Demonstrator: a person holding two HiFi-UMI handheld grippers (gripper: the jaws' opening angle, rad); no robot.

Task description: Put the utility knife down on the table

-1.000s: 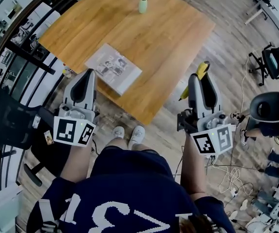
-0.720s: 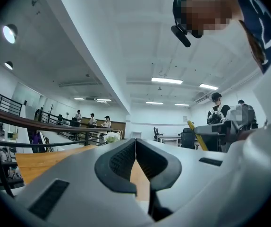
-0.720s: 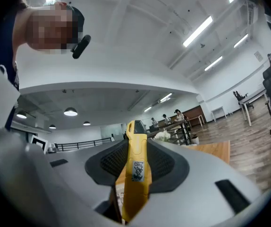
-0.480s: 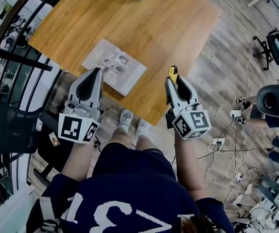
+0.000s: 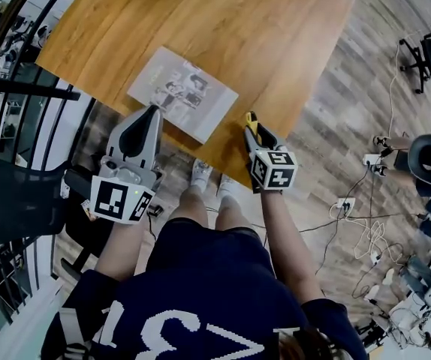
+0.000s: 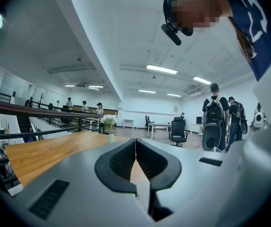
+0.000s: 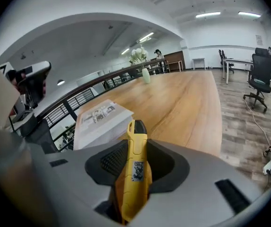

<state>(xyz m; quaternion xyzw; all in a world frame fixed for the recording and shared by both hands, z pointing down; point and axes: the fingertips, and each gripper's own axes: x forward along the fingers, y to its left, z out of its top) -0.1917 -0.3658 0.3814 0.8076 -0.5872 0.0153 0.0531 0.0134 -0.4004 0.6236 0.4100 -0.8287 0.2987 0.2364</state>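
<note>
The jaws of the right gripper (image 7: 136, 151) pinch the yellow utility knife (image 7: 134, 171) from both sides. The knife stands on its edge between the black pads, and its dark nose comes out a little past them. It points over the wooden desk (image 7: 182, 103) and is held in the air, not lying on the wood. In the head view the knife's yellow tip (image 5: 251, 121) shows just at the near edge of the desk (image 5: 260, 43), close to its corner.

The jaws of the left gripper (image 6: 135, 148) are pressed together with nothing between them (only a thin line shows where the pads meet). In the head view this gripper (image 5: 153, 114) is at the person's left, with its tip just beside the near edge of a booklet (image 5: 183, 94).

The booklet lies flat on the desk, between the two grippers and a little further in. The right gripper view shows it (image 7: 100, 117) to the left of the knife. At the far end of the desk stands a pale vase (image 7: 146, 74) with white flowers. An office chair (image 7: 260, 70) stands on the floor at the right.
</note>
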